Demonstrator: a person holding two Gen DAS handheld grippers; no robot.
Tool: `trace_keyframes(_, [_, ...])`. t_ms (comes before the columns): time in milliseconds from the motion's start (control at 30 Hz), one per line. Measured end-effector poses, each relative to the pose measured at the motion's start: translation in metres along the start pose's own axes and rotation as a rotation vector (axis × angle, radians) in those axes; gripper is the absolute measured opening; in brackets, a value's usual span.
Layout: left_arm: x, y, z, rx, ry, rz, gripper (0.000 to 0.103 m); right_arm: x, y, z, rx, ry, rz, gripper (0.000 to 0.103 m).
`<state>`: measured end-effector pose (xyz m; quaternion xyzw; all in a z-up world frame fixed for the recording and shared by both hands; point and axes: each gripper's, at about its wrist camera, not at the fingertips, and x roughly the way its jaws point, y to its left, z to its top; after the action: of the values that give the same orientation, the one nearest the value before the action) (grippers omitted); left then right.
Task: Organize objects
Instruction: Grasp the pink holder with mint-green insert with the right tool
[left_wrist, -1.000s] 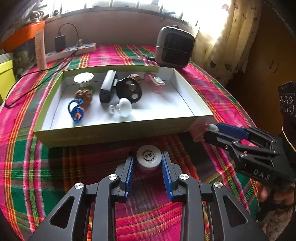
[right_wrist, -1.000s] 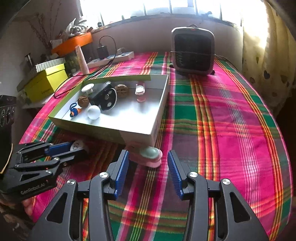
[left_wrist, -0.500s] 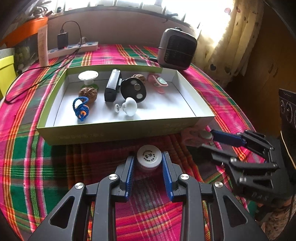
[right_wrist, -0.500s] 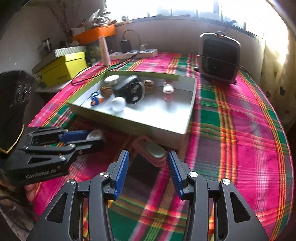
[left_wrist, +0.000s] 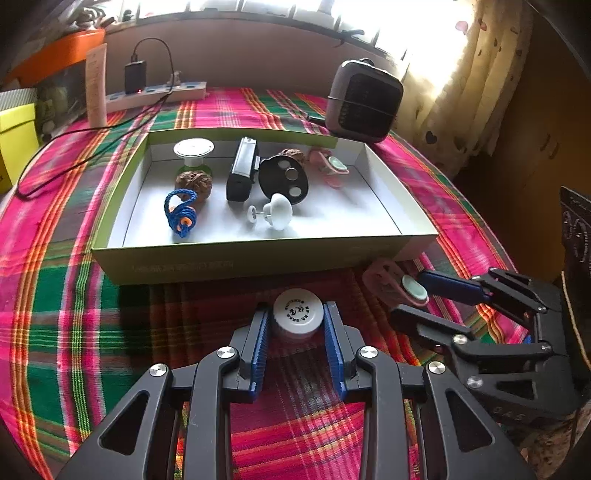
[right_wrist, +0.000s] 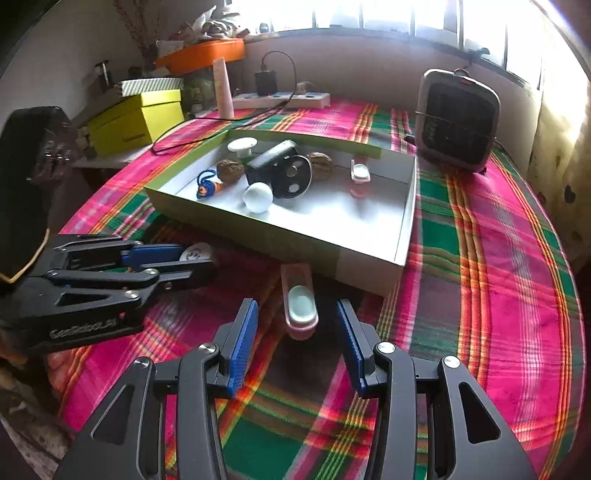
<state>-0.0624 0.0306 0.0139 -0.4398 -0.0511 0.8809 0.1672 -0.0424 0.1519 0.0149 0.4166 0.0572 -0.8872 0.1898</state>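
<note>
My left gripper is shut on a small white-capped jar on the plaid tablecloth, just in front of the shallow green-and-white box. The jar also shows in the right wrist view. My right gripper is open, its blue pads on either side of a pink clip with a pale green pad, not touching it. The clip lies by the box's near right corner and also shows in the left wrist view. The box holds a blue cord, walnuts, a white knob, a black disc, a black block and another pink clip.
A grey heater stands behind the box at the right. A power strip with charger and a pink tube lie at the back left. Yellow boxes stand off the table's left. A curtain hangs at the right.
My right gripper has swung round so the pink clip now lies lengthwise between its open fingers. The left gripper has stayed shut on the jar, with the view shifted slightly.
</note>
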Motion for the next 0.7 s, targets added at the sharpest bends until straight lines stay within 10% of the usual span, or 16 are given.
trace_keyframes(700, [0.004,0.003,0.004,0.034,-0.008,0.007,0.027,0.018,0.008,0.009,-0.006,0.026,-0.034,0.045])
